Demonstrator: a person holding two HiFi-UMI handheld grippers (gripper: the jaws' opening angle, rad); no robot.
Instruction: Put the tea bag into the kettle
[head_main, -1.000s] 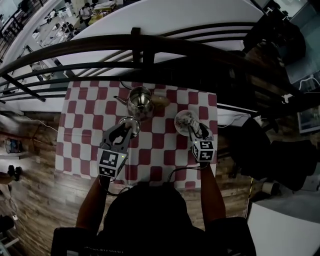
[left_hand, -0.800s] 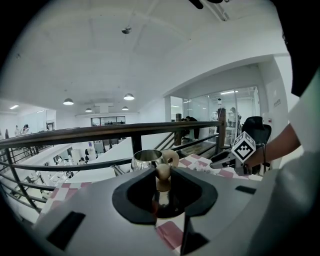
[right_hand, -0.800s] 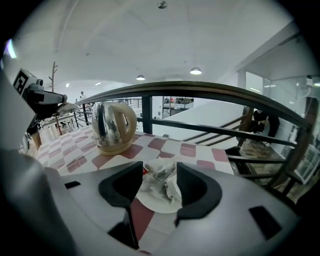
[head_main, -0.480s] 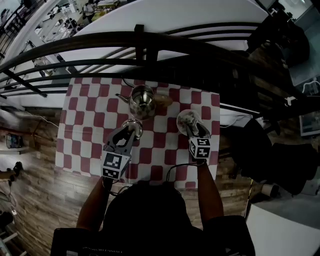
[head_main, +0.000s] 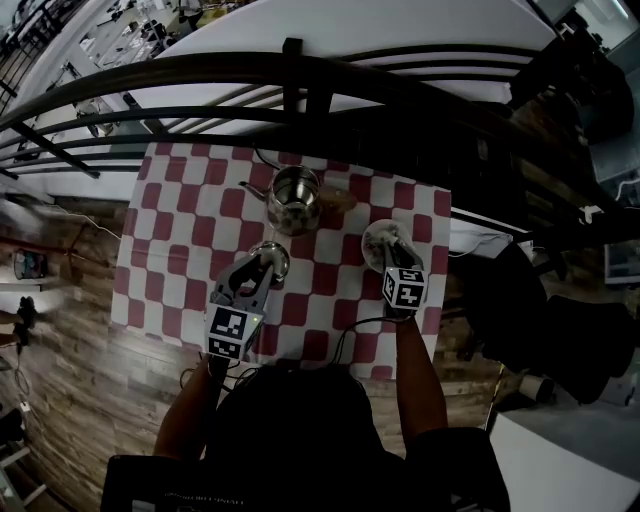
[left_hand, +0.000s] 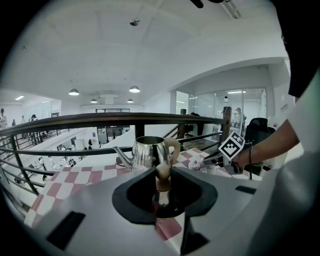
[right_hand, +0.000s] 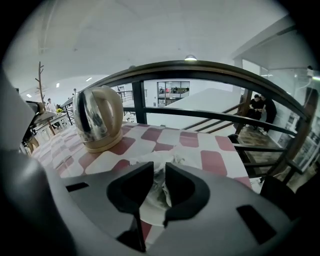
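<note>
The right tool (right_hand: 159, 168), whose jaws have just been closing narrow on the crumpled white tea bag (right_hand: 152, 158) in the white dish (head_main: 366, 238) at four o'clock of the open steel kettle (head_main: 294, 200), should pinch firmly before lifting, while the left tool (left_hand: 163, 179) holds the wooden-knobbed steel lid (head_main: 274, 258) aside.

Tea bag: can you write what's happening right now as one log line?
left gripper: holding lid | right gripper: fingers just closed on tea bag | kettle: open

Dim head view, bright ceiling lamps (left_hand: 134, 89), fisheye bending, dark vignetted corners
</note>
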